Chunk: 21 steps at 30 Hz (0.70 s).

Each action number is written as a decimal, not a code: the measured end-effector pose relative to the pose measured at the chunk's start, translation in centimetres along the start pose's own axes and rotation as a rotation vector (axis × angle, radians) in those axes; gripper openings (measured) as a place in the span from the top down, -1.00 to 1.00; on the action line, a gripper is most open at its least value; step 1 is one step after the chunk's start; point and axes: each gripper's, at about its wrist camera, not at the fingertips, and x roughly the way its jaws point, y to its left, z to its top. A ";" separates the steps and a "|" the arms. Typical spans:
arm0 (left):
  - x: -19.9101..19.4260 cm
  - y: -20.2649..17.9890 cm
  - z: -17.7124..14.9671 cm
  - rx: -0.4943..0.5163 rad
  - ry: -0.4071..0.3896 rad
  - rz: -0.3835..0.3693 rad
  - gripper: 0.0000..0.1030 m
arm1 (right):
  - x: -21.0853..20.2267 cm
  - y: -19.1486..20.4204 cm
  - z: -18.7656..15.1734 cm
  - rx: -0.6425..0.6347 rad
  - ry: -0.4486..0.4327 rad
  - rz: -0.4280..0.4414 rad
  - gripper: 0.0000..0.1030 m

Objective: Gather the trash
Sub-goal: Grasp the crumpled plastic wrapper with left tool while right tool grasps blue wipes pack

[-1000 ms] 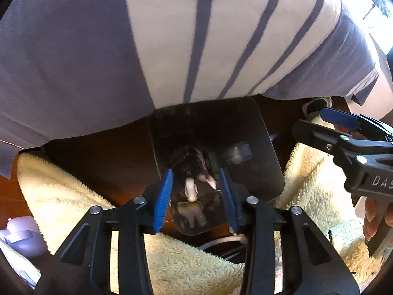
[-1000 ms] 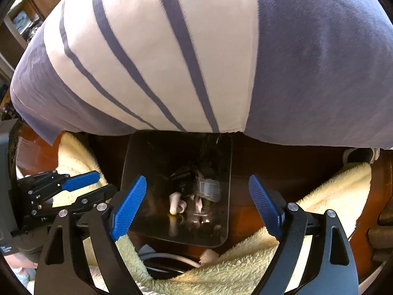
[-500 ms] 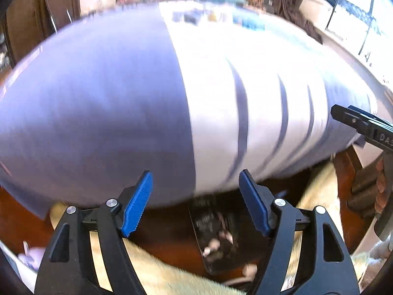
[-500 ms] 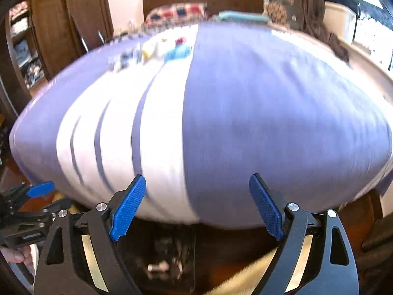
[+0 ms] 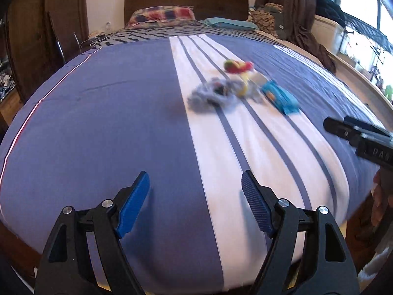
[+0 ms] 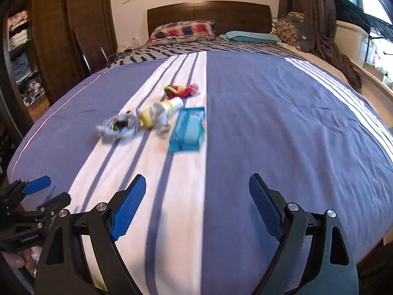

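Hovering at the bed edge, both claws gape, seemingly empty.

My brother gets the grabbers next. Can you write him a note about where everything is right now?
Left gripper: open, empty, above the near end of the bed.
Right gripper: open, empty, beside it.
Trash lies together on the white stripe: crumpled clear wrapper, yellow and white pieces, blue packet, red and yellow wrapper farthest.
Done: none of these picked up yet.
Left: grab each piece and bin it; no bin is in view.
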 end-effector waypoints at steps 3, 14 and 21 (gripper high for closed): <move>0.9 0.8 1.8 -0.017 -0.009 -0.009 -0.41 | 2.3 0.8 1.5 -0.013 0.025 -0.004 -0.65; 5.4 0.7 7.1 -0.008 -0.019 -0.033 -0.28 | 7.5 1.9 3.1 -0.039 0.095 -0.015 -0.41; 8.6 0.8 8.3 -0.009 0.032 -0.081 0.17 | 8.5 1.8 3.5 -0.036 0.107 0.002 -0.12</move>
